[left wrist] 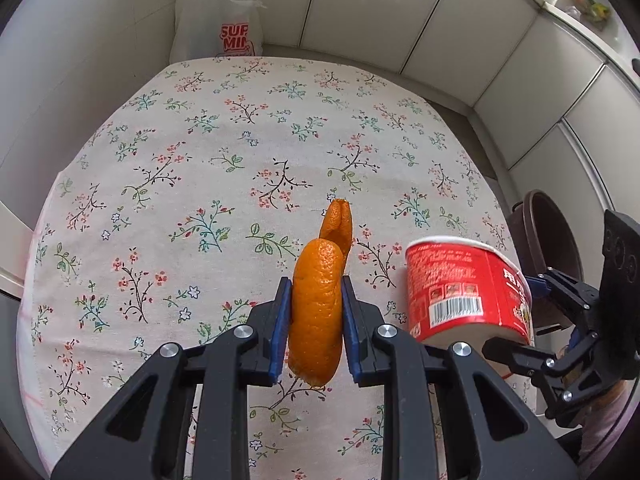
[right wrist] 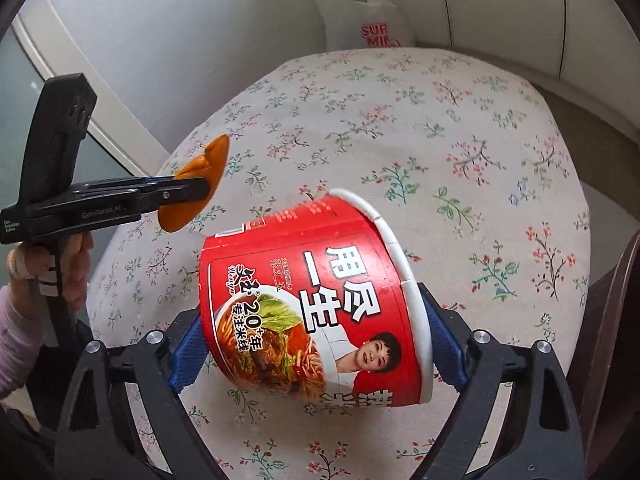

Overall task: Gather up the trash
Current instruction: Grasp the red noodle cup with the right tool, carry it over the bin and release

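While our left gripper (left wrist: 314, 312) clamps the orange peel (left wrist: 318, 308) and our right gripper (right wrist: 316, 344) grips the noodle cup (right wrist: 316, 304), both await the brown bin (left wrist: 548, 256) at three o'clock.

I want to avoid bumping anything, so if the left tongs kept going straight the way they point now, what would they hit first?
Probably only the floral tablecloth. The left tongs, shut on the orange peel, point down at open cloth. The red noodle cup sits off to the right, seemingly outside that line, though depth is hard to judge.
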`<state>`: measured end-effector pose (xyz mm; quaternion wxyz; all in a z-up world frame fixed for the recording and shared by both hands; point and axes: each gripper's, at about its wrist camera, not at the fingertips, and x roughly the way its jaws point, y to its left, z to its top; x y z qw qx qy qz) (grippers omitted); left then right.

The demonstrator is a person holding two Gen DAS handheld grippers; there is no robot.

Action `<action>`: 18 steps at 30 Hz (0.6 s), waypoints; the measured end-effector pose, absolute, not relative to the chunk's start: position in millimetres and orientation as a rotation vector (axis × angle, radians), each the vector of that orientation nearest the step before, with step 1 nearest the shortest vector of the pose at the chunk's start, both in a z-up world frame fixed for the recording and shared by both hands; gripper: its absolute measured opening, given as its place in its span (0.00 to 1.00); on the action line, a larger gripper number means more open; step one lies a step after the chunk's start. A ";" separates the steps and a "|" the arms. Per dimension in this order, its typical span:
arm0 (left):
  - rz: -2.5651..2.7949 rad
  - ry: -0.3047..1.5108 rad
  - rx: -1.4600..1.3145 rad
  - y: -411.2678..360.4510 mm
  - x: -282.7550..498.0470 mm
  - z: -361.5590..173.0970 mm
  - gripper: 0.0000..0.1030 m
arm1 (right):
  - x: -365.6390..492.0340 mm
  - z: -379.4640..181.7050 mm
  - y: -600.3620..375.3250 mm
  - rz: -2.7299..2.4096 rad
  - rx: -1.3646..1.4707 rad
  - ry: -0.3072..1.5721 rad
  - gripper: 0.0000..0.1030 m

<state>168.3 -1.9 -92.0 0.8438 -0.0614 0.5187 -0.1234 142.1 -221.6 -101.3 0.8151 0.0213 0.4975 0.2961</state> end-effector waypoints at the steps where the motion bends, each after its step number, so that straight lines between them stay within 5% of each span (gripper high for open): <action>1: -0.260 1.091 -0.130 -1.7 167.8 -91.2 0.23 | 141.8 -99.3 -220.2 0.628 0.042 1.050 0.84; 18: -0.276 1.056 -0.110 -18.9 154.2 -84.3 0.23 | 118.5 0.9 -272.6 0.464 0.180 0.716 0.84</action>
